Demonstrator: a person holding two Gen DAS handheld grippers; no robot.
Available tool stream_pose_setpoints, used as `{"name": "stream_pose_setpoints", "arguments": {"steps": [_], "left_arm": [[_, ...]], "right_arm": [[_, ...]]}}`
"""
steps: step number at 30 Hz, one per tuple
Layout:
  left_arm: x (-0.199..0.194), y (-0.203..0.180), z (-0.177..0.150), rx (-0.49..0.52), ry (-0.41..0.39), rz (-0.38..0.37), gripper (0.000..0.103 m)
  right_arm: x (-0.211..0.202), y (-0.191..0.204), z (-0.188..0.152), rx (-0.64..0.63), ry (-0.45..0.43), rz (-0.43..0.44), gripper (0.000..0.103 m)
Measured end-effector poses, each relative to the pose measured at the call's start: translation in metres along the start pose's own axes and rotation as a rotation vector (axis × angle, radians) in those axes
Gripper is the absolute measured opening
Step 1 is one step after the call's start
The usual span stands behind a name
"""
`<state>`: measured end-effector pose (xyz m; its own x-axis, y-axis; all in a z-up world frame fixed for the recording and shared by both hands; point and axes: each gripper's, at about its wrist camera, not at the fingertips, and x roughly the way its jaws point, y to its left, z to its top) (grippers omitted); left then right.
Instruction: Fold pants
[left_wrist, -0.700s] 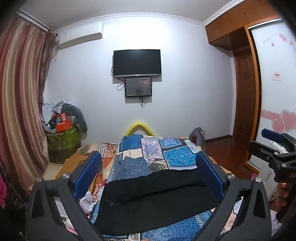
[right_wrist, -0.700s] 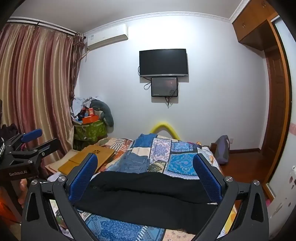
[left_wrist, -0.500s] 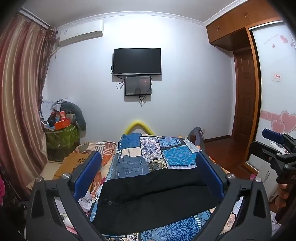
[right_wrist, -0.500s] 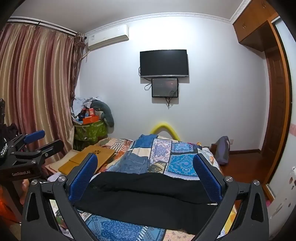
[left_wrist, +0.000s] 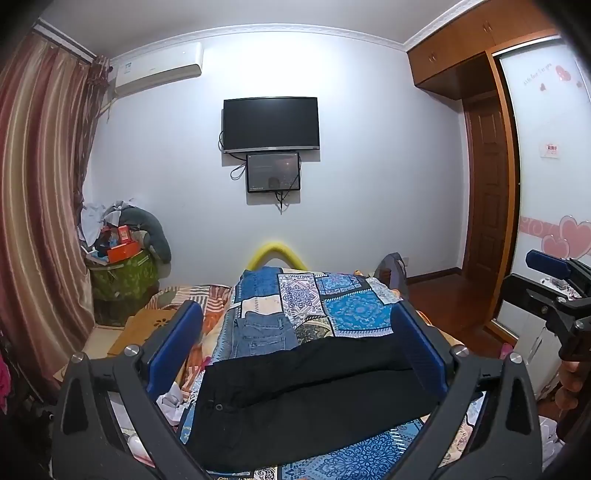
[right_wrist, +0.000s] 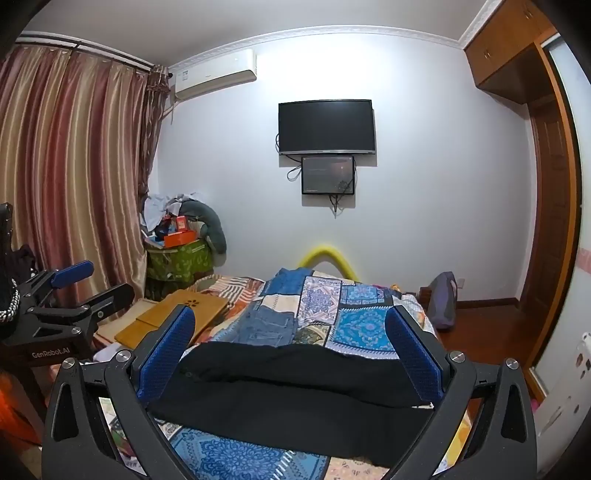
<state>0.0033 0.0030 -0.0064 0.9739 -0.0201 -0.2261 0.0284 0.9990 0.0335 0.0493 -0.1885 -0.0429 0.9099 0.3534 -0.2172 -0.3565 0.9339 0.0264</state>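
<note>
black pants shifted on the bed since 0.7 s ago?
No. The black pants lie across the patchwork quilt as before, their far edge just below the folded jeans; the small shift in frame is camera motion.

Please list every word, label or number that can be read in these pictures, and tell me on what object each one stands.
"GenRobot.AI": white letters on the black body of the left gripper, in the right wrist view.
Cursive writing on the wardrobe door: too small to read.
Label on the air conditioner: too blurred to read.
Red-marked sticker on that door: unreadable.
</note>
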Motion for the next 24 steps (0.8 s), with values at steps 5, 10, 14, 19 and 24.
{"name": "stream_pose_setpoints", "arguments": {"steps": [5,10,14,19,24], "left_arm": [[-0.0021,0.0010,0.0004,0.007,-0.005,0.003,0.103],[-0.0025,0.0030,0.0004,0.006,-0.008,0.004,0.103],[-0.0023,0.0015,0.0015,0.016,-0.011,0.010,0.103],[-0.0037,0.0000,0.0005,0.025,-0.015,0.015,0.103],[-0.0039,-0.0012,0.0007,0.015,-0.008,0.008,0.103]], "right_arm": [[0.0004,0.0000,-0.0008,0.002,-0.002,-0.001,0.102],[0.0002,0.0009,0.0003,-0.003,-0.002,0.000,0.102],[0.0004,0.0014,0.0006,-0.001,0.000,0.001,0.103],[0.0012,0.0030,-0.0015,-0.003,0.002,-0.001,0.102],[0.0016,0.0037,-0.0010,-0.002,0.003,0.001,0.103]]}}
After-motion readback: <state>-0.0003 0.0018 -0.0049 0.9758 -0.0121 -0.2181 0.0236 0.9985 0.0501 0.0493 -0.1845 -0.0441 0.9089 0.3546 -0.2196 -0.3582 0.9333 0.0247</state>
